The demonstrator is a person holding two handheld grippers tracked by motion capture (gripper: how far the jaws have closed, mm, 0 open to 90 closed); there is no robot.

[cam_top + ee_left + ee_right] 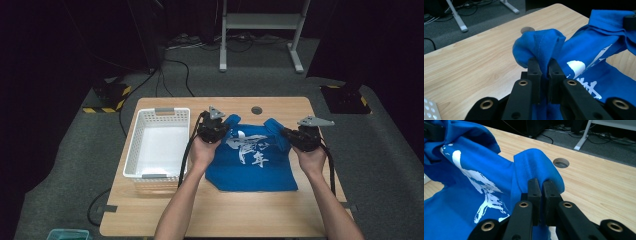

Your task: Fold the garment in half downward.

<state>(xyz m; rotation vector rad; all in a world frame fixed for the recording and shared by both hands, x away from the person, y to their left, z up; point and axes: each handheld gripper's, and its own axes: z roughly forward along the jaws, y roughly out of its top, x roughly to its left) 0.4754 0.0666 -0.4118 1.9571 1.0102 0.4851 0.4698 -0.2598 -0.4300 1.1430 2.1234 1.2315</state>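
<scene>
High view shows your left gripper [216,126] and right gripper [300,136] each clenched on the blue shirt [255,167]'s far corners; folding looks barely begun; white basket [135,150] waits empty at left.

High view looks down and forward over the whole light wooden bench [280,210]; both gripper views sit close, sharing the blue printed cloth [589,65].

Matt blue cloth shirt [252,162] – stitched hems – on a smooth wood-grain table [260,210]; perforated white plastic basket [136,150].
</scene>
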